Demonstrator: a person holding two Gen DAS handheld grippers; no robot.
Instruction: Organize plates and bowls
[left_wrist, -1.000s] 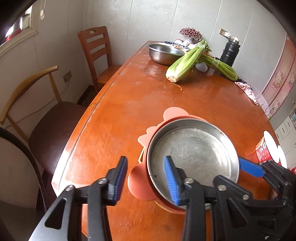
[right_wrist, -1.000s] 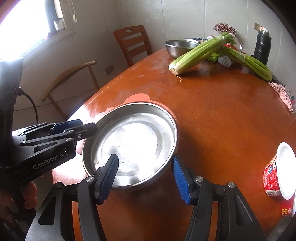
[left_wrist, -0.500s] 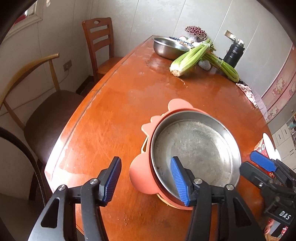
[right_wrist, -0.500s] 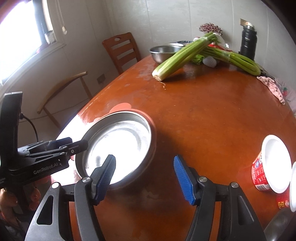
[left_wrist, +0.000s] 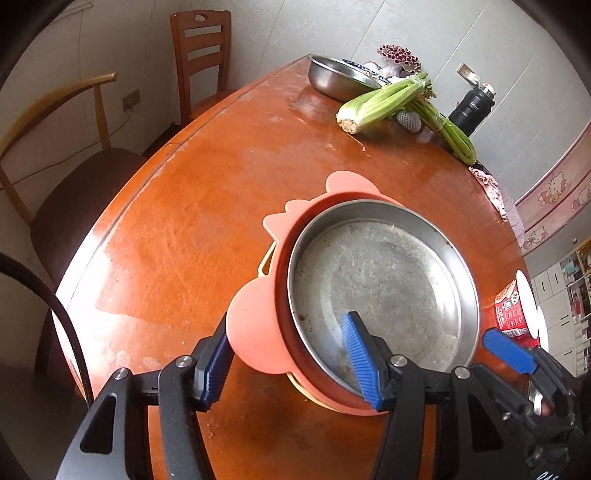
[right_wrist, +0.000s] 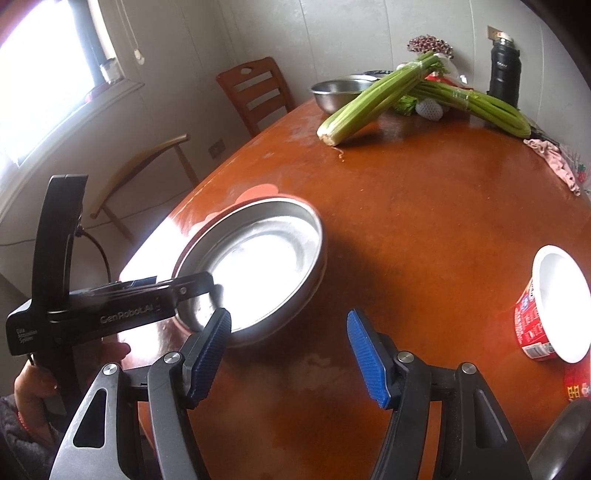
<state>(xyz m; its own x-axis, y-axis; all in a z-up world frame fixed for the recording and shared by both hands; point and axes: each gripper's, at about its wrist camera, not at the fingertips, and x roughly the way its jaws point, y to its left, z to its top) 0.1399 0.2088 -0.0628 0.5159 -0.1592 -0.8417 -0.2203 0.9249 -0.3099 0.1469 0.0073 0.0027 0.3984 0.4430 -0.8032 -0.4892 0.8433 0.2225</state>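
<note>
A shallow steel plate (left_wrist: 380, 280) sits nested in a pink child's bowl with ear-shaped tabs (left_wrist: 258, 325) near the table's front edge; the plate also shows in the right wrist view (right_wrist: 258, 266). My left gripper (left_wrist: 291, 354) is open, its jaws straddling the near rim of the stack, one finger outside the pink tab, the other over the steel plate. My right gripper (right_wrist: 291, 354) is open and empty, hovering over bare table to the right of the stack. A steel bowl (left_wrist: 340, 79) stands at the table's far end.
Celery bunches (left_wrist: 388, 101) and a black flask (left_wrist: 474, 107) lie at the far end. A red instant-noodle cup (right_wrist: 550, 306) stands at the right edge. Two wooden chairs (left_wrist: 201, 55) stand to the left of the orange table (left_wrist: 207, 206). A pink cloth (right_wrist: 554, 158) lies far right.
My left gripper moved forward so its jaws now straddle the stack's rim. My right gripper drew back and to the right, away from the steel plate.
</note>
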